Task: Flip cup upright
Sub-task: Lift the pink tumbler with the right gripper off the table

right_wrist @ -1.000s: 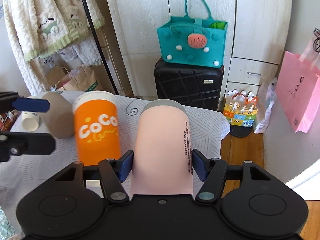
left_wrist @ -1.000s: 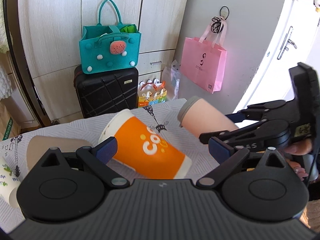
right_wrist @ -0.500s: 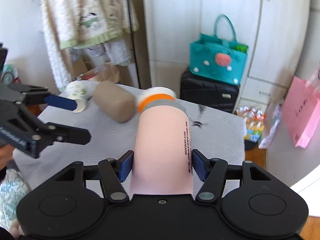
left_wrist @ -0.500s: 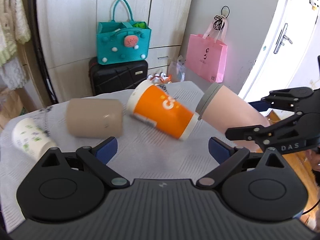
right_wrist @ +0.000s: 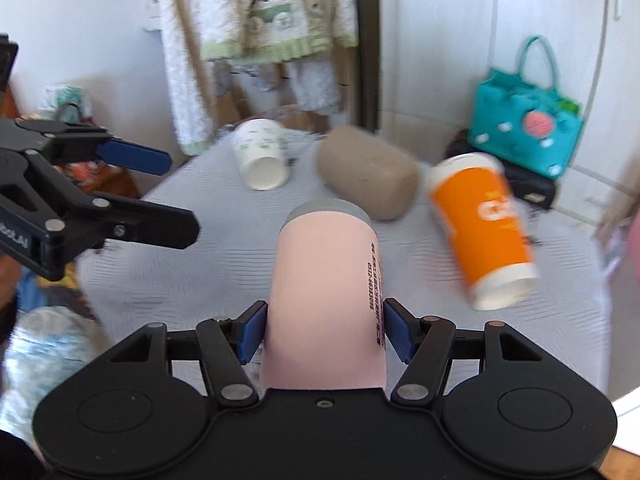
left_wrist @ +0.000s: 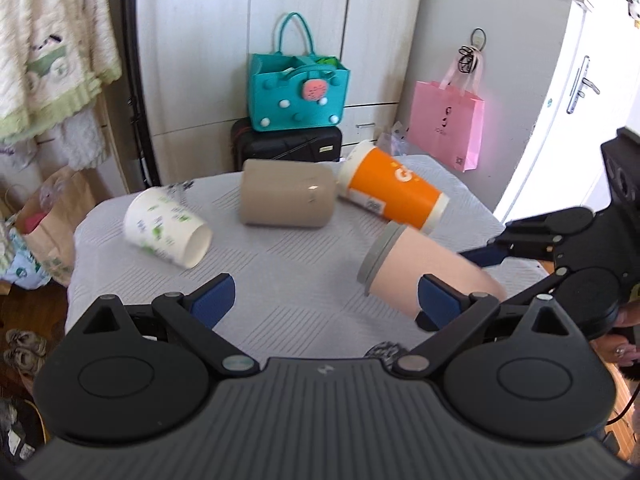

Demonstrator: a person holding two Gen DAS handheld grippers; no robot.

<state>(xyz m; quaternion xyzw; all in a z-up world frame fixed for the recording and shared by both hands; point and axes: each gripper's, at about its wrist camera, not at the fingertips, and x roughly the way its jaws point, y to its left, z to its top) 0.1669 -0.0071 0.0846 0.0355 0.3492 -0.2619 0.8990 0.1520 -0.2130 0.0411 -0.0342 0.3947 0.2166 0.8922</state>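
The pink cup (right_wrist: 326, 292) lies lengthwise between the fingers of the right gripper (right_wrist: 324, 330), its long axis running straight away from that gripper, grey rim at the far end and base back toward the palm. The two blue pads press its sides near the base, so the right gripper is closed on it. In the left wrist view the same pink cup (left_wrist: 416, 276) sits at the right side of the bench (left_wrist: 280, 276), tilted, its grey rim pointing toward the middle and lower than the base; whether it touches the cloth I cannot tell. Judging from this, turning it upright calls for swinging the base down and the rim up, a rotation of the right wrist.

The left gripper (left_wrist: 324, 300) has its fingers spread wide with nothing between them, and is pointed at bare cloth, to the left of the pink cup.

Printing runs along the pink cup's side: a line of small characters and digits, too blurred to read with certainty. The orange cup (right_wrist: 482, 228), on its side to the right, shows white letters that look like "Co". Beyond lie a tan cup (right_wrist: 368, 172) and a white cup (right_wrist: 262, 154) with green marks, both on their sides. The left gripper's body carries partial white lettering.
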